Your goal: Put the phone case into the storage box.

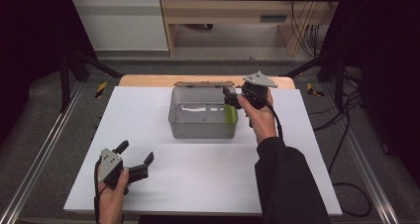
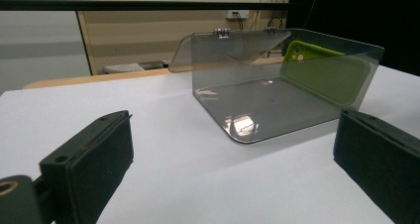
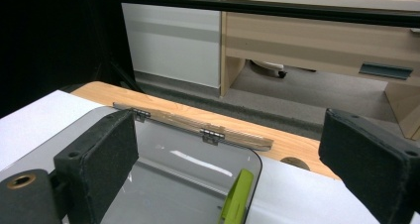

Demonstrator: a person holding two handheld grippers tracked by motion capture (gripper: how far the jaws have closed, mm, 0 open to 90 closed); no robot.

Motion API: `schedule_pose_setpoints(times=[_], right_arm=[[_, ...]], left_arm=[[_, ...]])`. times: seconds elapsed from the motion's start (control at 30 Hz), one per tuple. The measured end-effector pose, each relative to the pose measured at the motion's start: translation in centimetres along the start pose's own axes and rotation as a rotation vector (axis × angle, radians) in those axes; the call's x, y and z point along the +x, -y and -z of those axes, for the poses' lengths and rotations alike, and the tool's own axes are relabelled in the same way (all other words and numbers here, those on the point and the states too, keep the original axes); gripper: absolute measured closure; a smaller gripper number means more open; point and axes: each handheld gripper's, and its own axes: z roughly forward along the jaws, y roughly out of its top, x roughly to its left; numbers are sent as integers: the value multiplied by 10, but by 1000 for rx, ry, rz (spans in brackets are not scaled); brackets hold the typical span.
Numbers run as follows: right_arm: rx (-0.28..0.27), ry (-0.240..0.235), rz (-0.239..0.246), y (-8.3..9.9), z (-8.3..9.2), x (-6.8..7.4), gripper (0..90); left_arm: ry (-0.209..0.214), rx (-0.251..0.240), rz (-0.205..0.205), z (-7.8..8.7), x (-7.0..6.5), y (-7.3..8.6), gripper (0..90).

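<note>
A clear grey plastic box (image 1: 198, 125) stands in the middle of the white table, its hinged lid (image 1: 203, 84) folded open toward the far side. A green phone case (image 1: 230, 114) stands on edge inside, leaning against the box's right wall. My right gripper (image 1: 229, 99) hovers open just over the box's right rim, above the case, with nothing between its jaws. In the right gripper view the case's top edge (image 3: 237, 196) lies below and between the jaws. My left gripper (image 1: 136, 152) rests open at the table's front left, pointing at the box (image 2: 277, 90) and the case (image 2: 324, 75).
The white sheet (image 1: 163, 184) covers most of the wooden table (image 1: 143, 79), whose far edge shows behind the box. A wooden desk (image 1: 223, 16) and cables (image 1: 302, 30) stand beyond the table. Dark frame bars (image 1: 79, 60) flank both sides.
</note>
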Motion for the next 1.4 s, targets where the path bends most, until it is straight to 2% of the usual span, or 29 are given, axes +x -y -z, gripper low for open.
schedule_pose_setpoints(times=[0.47,0.9,1.3,1.4], right_arm=[[-16,-29,6,-3,11,-4,65],[-51,-42,-22,5,27,-12,71],[-91,-43,-25,9,49,-21,69],[-106,-46,-20,8,55,-22,69]], left_arm=[[1,-1,-6,0,0,0,17],[-2,-4,-12,2,1,-1,17],[-21,-21,-20,16,14,-5,15],[-14,-23,-3,21,20,-4,15]])
